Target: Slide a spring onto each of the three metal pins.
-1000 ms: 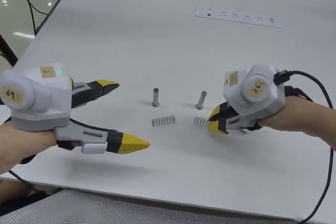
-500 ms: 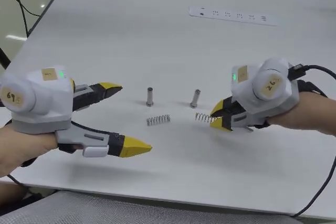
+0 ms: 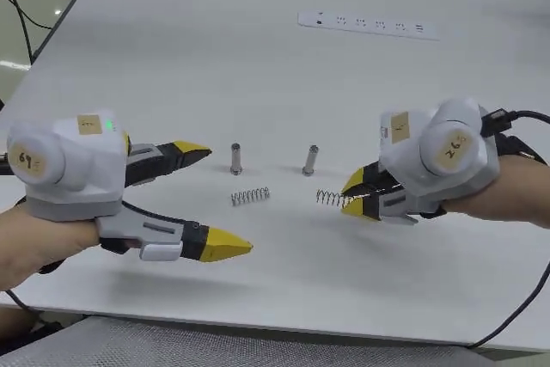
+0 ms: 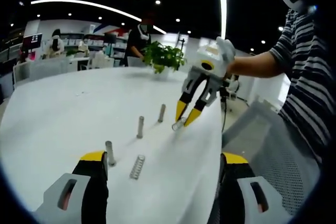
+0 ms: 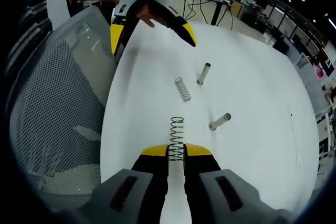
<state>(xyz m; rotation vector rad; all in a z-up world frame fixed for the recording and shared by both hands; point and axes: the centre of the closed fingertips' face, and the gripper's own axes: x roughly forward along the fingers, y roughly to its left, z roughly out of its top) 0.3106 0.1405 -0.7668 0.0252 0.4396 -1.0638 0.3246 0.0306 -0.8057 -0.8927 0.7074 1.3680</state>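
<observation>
A spring (image 5: 177, 132) is clamped by 1 end between the closed jaws of the right gripper (image 5: 176, 151), with most of its coils projecting ahead of the tips, low over the workbench (image 3: 258, 58). The left gripper (image 3: 228, 200) is held wide open and empty, beside a second spring (image 3: 250, 196) lying loose on the bench. 3 metal pins (image 4: 140, 127) are seen standing bare in the left gripper view; the nearest pin (image 3: 310, 160) stands just beyond the held spring. The step in hand is judged to be the threading of this spring onto that pin. The spring is best swung upright, its free end centred over the pin's top, then lowered along the pin's axis. A sideways knock could topple the pin, so the approach should be made from above, and the clamp kept light so the coils are not crushed.
</observation>
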